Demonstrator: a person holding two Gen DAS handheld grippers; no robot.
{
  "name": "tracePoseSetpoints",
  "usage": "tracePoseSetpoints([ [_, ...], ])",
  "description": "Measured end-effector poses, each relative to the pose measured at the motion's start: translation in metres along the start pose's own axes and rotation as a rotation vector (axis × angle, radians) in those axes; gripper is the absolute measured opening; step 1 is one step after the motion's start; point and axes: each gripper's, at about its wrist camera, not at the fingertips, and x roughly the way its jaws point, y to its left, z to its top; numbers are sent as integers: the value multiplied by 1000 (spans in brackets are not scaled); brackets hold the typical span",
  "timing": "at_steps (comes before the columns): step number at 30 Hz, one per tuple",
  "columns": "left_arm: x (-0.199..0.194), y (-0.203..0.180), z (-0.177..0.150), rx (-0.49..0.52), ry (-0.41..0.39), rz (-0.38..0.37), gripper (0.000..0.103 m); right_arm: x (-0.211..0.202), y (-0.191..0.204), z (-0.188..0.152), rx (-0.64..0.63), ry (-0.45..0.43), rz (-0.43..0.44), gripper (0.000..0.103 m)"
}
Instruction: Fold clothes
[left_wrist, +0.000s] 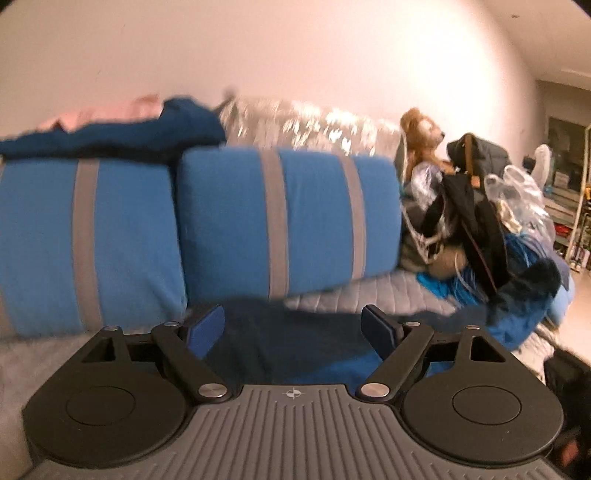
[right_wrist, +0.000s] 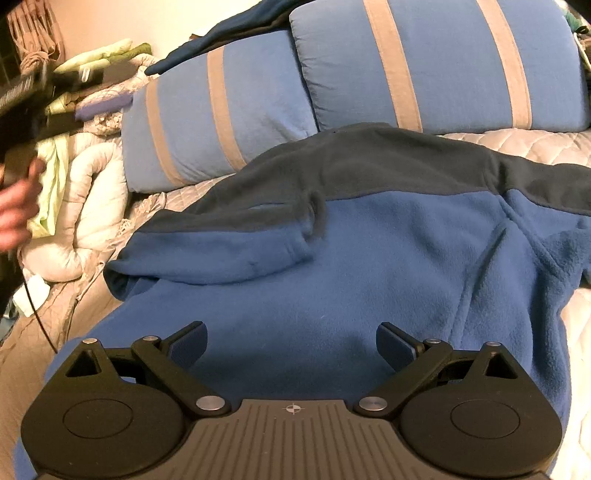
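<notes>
A blue fleece jacket (right_wrist: 369, 266) with a dark navy yoke lies spread on the quilted sofa seat, one sleeve folded across its left side. My right gripper (right_wrist: 291, 343) hovers open just above the jacket's lower part, nothing between its fingers. In the left wrist view the same jacket (left_wrist: 295, 343) shows as a dark blue patch under my left gripper (left_wrist: 293, 328), which is open and holds nothing. This view is blurred by motion.
Two blue cushions with grey stripes (left_wrist: 288, 221) (right_wrist: 436, 66) lean at the back. A navy garment (left_wrist: 110, 136) lies on top of them. A teddy bear (left_wrist: 424, 136), bags and dark clothes (left_wrist: 472, 206) crowd the right end. Pale bedding (right_wrist: 88, 206) and a hand (right_wrist: 18, 206) are left.
</notes>
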Motion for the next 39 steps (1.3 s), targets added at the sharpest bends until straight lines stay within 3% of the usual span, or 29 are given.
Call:
tracePoseSetpoints([
  [11,-26,33,-65,4,126,148,81,4,-4,1,25,25,17,93],
  [17,-40,52,-98,6,188,224,81,13,-2,8,27,80,28,92],
  [23,-53,65,-107,1,170,296,81,29,8,33,3,134,42,92],
  [30,-75,78,-122,-19,132,399,81,78,-3,70,203,210,24,78],
  [36,-95,93,-141,-61,102,464,81,106,-12,76,369,220,12,74],
  [39,-94,102,-148,-73,112,485,81,120,-20,77,467,226,-21,63],
])
